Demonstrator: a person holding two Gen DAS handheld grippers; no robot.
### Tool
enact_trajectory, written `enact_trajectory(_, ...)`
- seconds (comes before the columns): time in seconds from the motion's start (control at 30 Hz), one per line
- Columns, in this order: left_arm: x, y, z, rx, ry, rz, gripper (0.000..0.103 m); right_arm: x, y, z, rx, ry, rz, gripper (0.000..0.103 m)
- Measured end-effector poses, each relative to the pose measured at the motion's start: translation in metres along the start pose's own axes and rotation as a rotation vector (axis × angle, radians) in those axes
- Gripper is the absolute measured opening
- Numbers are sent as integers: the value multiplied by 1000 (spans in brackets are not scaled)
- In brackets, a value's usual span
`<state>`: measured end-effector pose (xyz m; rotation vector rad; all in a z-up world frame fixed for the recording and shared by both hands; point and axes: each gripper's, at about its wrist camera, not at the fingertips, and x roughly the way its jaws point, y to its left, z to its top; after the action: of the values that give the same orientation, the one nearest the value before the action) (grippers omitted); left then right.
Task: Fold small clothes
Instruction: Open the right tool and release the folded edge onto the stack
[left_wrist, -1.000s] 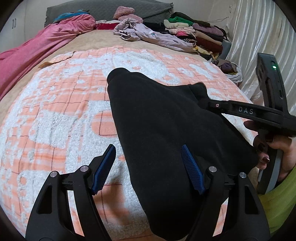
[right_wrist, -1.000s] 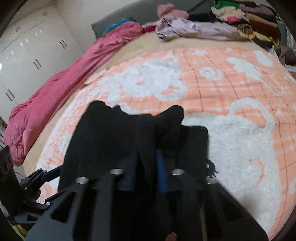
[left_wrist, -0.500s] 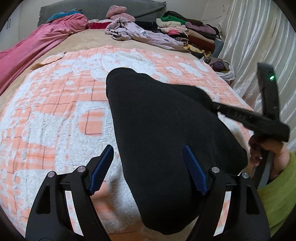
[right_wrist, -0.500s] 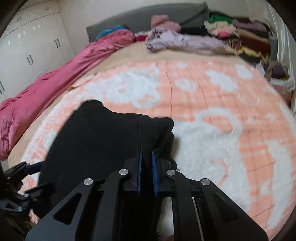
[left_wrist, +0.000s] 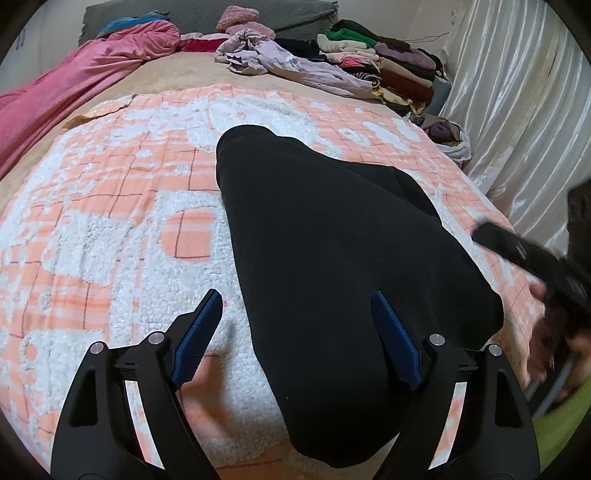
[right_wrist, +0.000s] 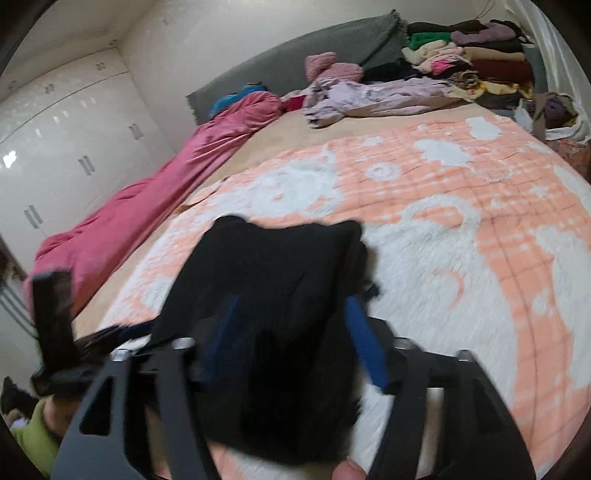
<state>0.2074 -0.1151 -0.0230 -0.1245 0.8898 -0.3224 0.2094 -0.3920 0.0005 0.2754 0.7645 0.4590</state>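
We see the black garment (left_wrist: 343, 236) lying flat on the orange-and-white blanket (left_wrist: 110, 206), spread out ahead of both tongs. The left gripper (left_wrist: 295, 332) sits with its jaws wide apart and opening; the garment's left edge runs up between its blue pads (left_wrist: 397, 339), the right pad over black cloth, the left pad over bare blanket. No pinch visible, pads not pressing.

From the right wrist, the right gripper (right_wrist: 291, 339) has its jaws apart and opening, black cloth lying between and over the fingers. Frame is blurred, so we cannot tell if any cloth touches the pads. It shows in the left wrist view too, as a dark smeared shape right of the garment.

Beyond the tongs, far end of the bed: lilac garment (left_wrist: 295, 66) crumpled, stack of folded clothes (left_wrist: 388, 70) to its right, pink duvet (left_wrist: 74, 85) along the left side. White wardrobe (right_wrist: 62, 147) left of the bed. Green sleeve (left_wrist: 565, 424) at lower right.
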Motion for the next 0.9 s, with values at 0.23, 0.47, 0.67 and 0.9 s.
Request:
enact_trajectory(0.23, -2, 0, -1, -6, 1, 4, 75, 5, 5, -30, 33, 80, -22, 50)
enact_trajectory(0.47, -8, -11, -5, 32, -2, 0, 75, 0, 13, -37, -20, 71, -33, 17)
enact_trajectory(0.67, -4, -7, -9, 17, 8, 3, 76, 15, 10, -46, -7, 91, -76, 30)
enact_trajectory(0.9, -11, -4, -11, 8, -1, 3, 76, 2, 20, -46, -25, 38, -131, 55)
